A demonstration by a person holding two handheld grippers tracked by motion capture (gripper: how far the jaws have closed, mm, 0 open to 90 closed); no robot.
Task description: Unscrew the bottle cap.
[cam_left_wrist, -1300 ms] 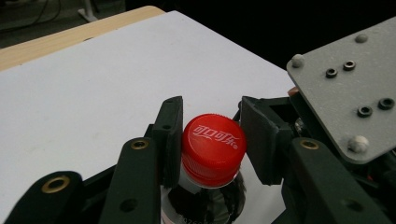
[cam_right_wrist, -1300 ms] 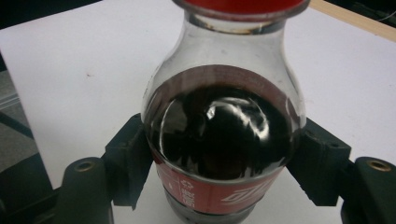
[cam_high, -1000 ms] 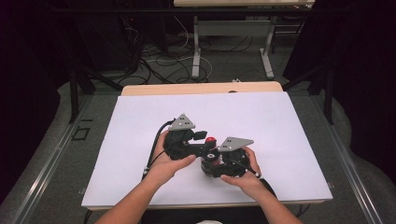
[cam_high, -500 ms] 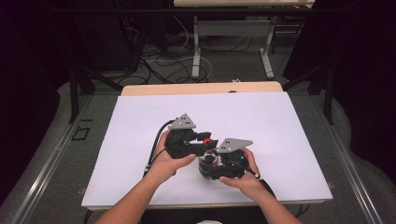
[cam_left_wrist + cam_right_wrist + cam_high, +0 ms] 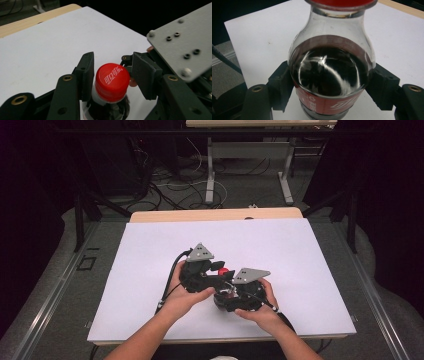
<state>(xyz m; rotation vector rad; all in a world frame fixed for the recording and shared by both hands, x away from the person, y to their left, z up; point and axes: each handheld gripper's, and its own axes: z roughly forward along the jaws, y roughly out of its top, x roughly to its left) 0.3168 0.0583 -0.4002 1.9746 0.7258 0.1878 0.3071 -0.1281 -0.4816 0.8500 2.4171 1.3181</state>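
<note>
Cap removal: bottle clamped, cap between the jaws

I hold the bottle (image 5: 331, 75) over the table (image 5: 300, 250) near its front edge, the right gripper (image 5: 332, 87) clamped on its body. My left gripper (image 5: 110, 77) straddles the cap (image 5: 112, 81); its jaws have just been opening, left pad touching, right pad just clear. To do this well, I would seat both pads squarely on the cap's ribbed wall before twisting, bottle kept steady.
</note>
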